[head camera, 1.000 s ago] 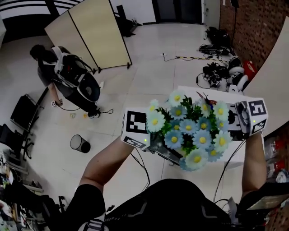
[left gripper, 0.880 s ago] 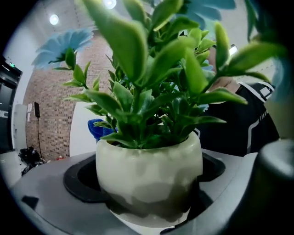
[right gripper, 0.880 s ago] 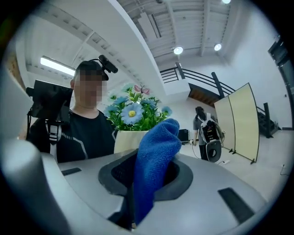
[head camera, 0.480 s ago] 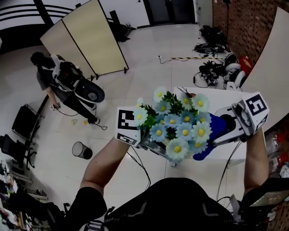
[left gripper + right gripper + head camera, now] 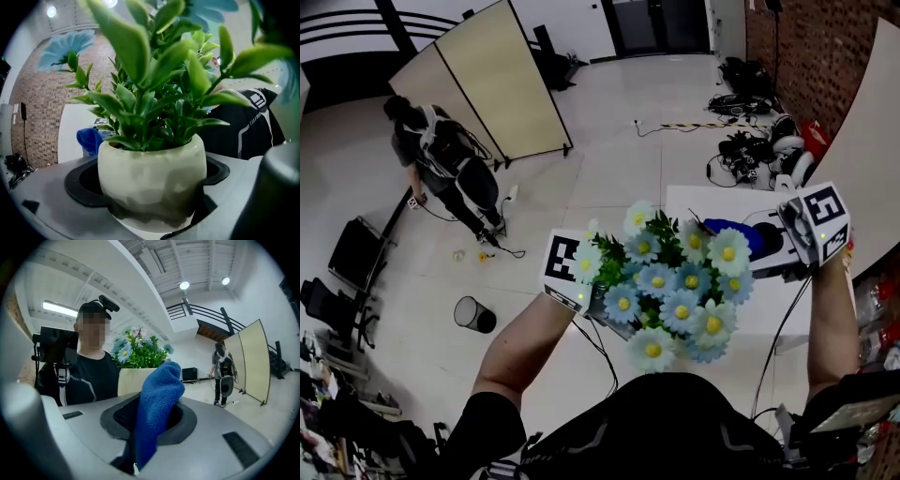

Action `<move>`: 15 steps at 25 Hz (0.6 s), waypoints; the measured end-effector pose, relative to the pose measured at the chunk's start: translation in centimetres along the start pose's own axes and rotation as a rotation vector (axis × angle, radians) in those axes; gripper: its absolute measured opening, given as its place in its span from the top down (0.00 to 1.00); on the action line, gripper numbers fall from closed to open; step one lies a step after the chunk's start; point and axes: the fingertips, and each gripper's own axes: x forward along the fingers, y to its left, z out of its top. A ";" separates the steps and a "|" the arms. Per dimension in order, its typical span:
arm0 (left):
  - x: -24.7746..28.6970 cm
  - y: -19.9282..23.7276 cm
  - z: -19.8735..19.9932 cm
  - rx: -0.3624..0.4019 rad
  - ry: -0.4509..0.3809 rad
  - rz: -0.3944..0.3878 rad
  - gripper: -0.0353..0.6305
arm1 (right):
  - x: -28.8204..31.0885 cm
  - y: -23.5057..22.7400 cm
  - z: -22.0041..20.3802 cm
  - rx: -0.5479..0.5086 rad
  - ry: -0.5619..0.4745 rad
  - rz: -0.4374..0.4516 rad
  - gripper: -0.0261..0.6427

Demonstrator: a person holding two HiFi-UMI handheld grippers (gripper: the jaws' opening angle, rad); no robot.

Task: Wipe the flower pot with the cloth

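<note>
The head view looks steeply down from above. The left gripper view, very close to the flower pot [image 5: 152, 183], faces right; the right gripper view faces left. Both show this flower pot and the cloth [image 5: 89, 140].

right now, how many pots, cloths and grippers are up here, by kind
flower pot: 1
blue cloth: 1
grippers: 2 (left gripper shut on the flower pot, right gripper shut on the blue cloth)
total: 4
</note>
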 end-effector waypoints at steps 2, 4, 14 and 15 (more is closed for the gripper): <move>-0.1 0.0 -0.1 0.004 0.020 0.002 0.08 | 1.0 0.3 0.3 -0.024 0.015 0.045 0.85; -0.2 -0.2 -0.2 0.011 0.032 0.006 0.08 | 1.8 0.8 0.6 -0.035 0.023 0.084 0.85; -0.6 1.0 -1.0 0.014 0.044 0.031 0.08 | 1.3 4.9 0.7 -0.027 -0.008 0.212 0.85; -0.6 1.2 -1.2 0.012 0.038 0.039 0.08 | 1.3 5.3 0.5 -0.027 -0.020 0.210 0.85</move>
